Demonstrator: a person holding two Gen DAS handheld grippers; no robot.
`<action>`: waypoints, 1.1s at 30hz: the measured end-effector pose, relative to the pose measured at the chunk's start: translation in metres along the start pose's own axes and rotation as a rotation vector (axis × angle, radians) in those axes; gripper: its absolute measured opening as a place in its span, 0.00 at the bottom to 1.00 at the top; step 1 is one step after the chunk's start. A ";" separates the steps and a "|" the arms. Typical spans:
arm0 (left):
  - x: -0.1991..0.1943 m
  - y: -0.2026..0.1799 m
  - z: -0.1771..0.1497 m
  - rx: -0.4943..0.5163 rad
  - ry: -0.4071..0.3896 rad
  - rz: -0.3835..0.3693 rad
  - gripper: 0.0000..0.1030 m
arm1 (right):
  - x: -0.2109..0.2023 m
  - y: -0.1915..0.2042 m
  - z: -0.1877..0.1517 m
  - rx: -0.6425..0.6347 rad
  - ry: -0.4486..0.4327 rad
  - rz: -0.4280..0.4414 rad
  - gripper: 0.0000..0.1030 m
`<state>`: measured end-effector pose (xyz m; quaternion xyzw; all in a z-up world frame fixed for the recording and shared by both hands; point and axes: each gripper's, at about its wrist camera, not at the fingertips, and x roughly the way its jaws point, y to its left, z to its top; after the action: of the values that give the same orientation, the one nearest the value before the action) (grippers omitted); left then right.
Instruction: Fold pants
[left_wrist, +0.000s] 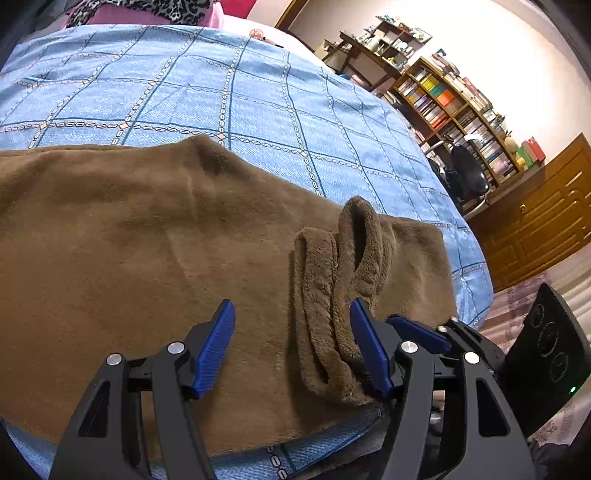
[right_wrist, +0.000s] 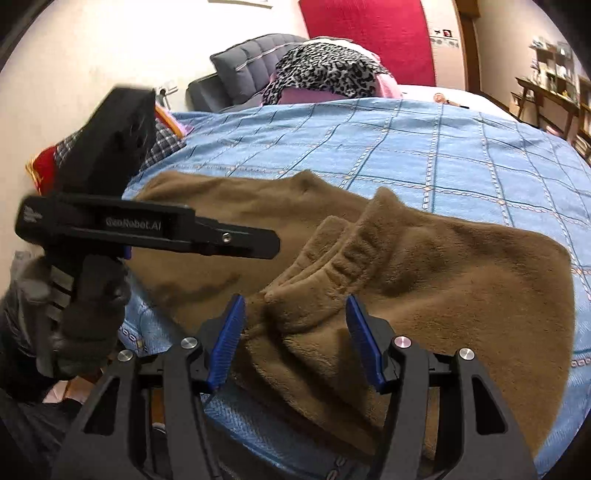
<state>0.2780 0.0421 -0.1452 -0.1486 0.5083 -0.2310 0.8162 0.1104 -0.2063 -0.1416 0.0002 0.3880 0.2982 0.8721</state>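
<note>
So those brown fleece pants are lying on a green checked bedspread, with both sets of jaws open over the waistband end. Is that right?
Nearly. The bedspread is blue with a checked pattern, not green; the left wrist view shows it plainly. The rest stands: the brown fleece pants lie on it, and the left gripper and the right gripper both have their jaws open over the waistband end.

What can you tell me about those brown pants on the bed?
The pants are brown and look like thick, soft fleece. They lie spread on the blue checked bedspread, near its front edge. Their gathered elastic waistband is bunched up in standing folds that gape open rather than lying flat. The right tongs are open with the waist end between them, the pads not pressing it. The left tongs are open just above the fabric.
</note>
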 end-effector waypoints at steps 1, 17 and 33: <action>0.000 -0.002 -0.001 0.005 0.002 -0.002 0.63 | 0.005 0.002 0.000 -0.019 0.004 -0.041 0.51; 0.013 -0.008 0.003 -0.012 0.048 -0.093 0.68 | -0.001 0.009 -0.014 -0.059 0.035 0.127 0.17; 0.065 -0.035 0.007 0.084 0.138 -0.007 0.40 | -0.035 -0.028 -0.033 0.006 -0.003 0.102 0.27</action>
<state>0.3010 -0.0217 -0.1750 -0.0997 0.5526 -0.2647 0.7840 0.0847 -0.2550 -0.1477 0.0228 0.3871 0.3411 0.8563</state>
